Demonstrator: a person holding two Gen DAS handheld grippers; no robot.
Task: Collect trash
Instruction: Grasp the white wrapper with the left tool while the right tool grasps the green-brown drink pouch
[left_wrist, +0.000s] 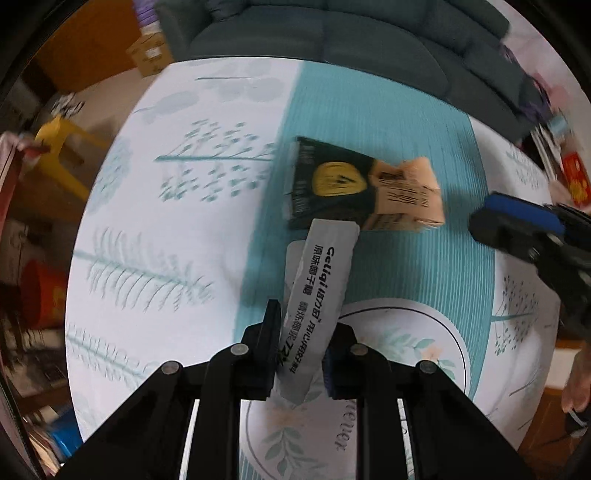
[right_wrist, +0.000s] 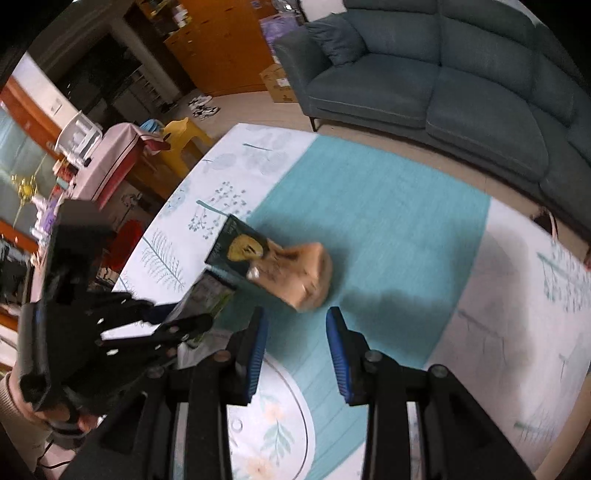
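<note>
We have the left tool (left_wrist: 301, 354) closed on a grey-white snack wrapper (left_wrist: 321, 295), its pads pressing the lower end while the rest sticks out over the table (left_wrist: 166, 229). Our right tool (right_wrist: 295, 347) hangs with its blue-padded jaws partly apart and nothing between them, pointed at the second piece of trash: a black and tan carton (right_wrist: 273, 266), crumpled at its tan end, lying on the teal stripe near the middle of the table. So, as we judge it, one piece is in hand and the carton is left to pick up; no bin shows in either view, so we cannot say where the trash will go. The table wears a white cloth printed with pale leaves and a round floral emblem (left_wrist: 406, 350) toward the near edge. Beyond the far edge stands a grey-blue sofa (right_wrist: 443, 92); off the left side, a yellow plastic chair (right_wrist: 181, 144) and orange cabinets (right_wrist: 229, 48).
</note>
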